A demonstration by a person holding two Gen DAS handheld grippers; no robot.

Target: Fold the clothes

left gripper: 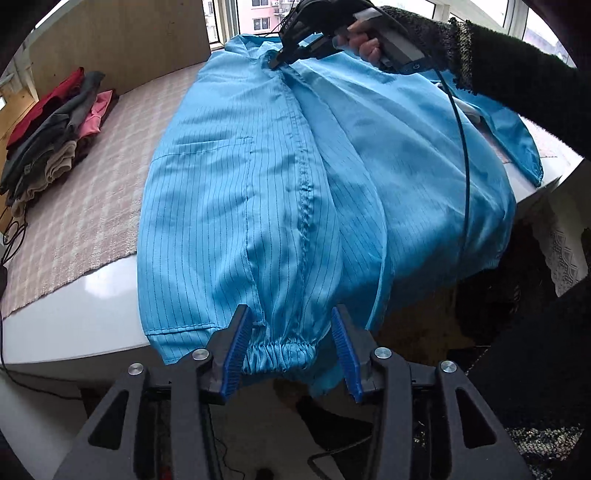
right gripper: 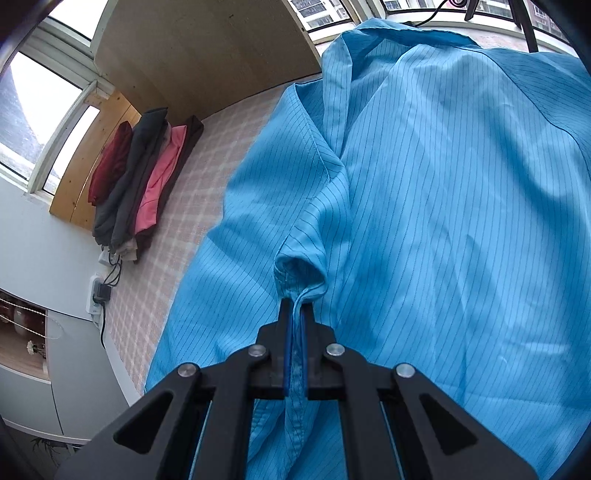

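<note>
Closest to the left wrist camera, the left gripper (left gripper: 291, 350) has its jaws spread wide, one blue pad on each side of the elastic cuff (left gripper: 280, 352) of the blue pinstriped jacket (left gripper: 258, 192). The pads aren't pinching it; the cuff just sits in the gap between them, at the table's near edge.

The jacket itself is spread out over the white table (left gripper: 74, 314) and partly over a pink checked mat (left gripper: 92, 192). One sleeve is laid lengthwise down the body toward the left gripper, and the other sleeve (left gripper: 524, 147) trails off the right side of the table.

Further up, the right gripper (left gripper: 277, 62) is clamped on a bunched fold of fabric near the shoulder seam. From the right wrist view it's clear: the right gripper (right gripper: 295, 310) has its jaws nearly closed with a thin pleat of blue cloth squeezed between the pads. A bare hand (left gripper: 364, 40) in a dark knit sleeve is holding that tool.

Off to the far left on the mat there's a stack of folded clothes (left gripper: 55, 129), red, grey, pink and beige. Behind everything is a wooden board (left gripper: 122, 40) and windows (left gripper: 258, 14).
</note>
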